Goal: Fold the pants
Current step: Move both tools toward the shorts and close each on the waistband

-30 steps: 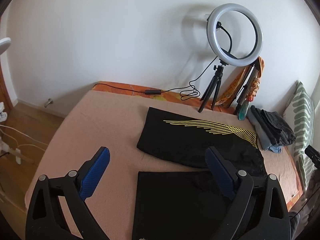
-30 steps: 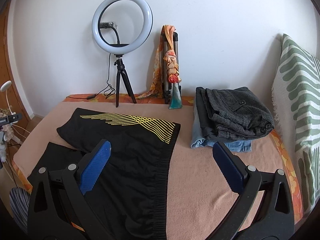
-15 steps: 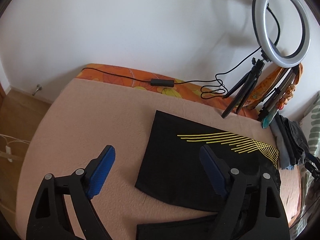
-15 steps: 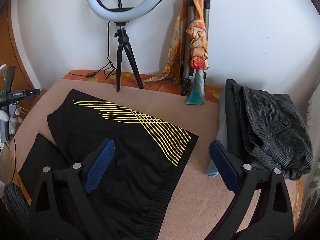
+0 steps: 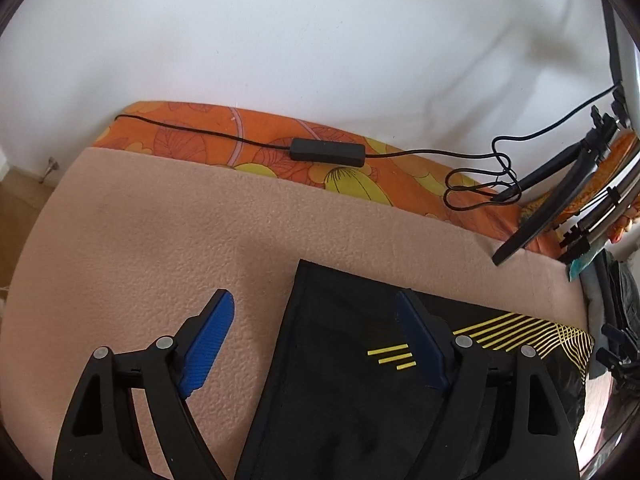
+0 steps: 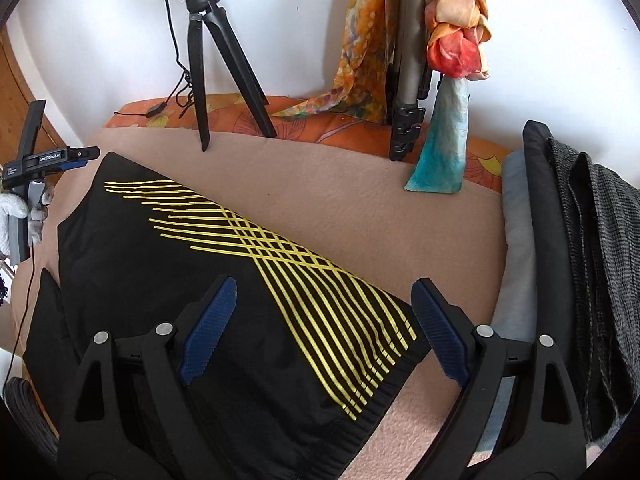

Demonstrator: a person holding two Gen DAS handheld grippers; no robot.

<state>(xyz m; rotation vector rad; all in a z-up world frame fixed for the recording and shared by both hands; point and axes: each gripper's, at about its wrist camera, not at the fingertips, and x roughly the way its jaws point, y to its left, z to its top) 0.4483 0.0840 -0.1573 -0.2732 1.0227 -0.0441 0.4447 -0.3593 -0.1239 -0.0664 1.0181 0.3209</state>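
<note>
The shorts (image 6: 224, 280) are lying flat on the bed's blanket (image 5: 168, 240), black with yellow stripes, leg ends toward the left and waistband toward the right. They look light, thin and limp, a little slick, so they will likely sag and slide unless pinched at the edges. The far hem corner and the far end of the ribbed waistband seem the best holds.

The left tool (image 5: 320, 340) is tilting steeply down over the leg's far hem corner, one pad over blanket, the other over cloth. The right tool (image 6: 324, 328) is slanting down likewise over the waistband's far end. Both have just been narrowing yet are standing wide, the cloth lying beneath them, neither gripping anything.
</note>
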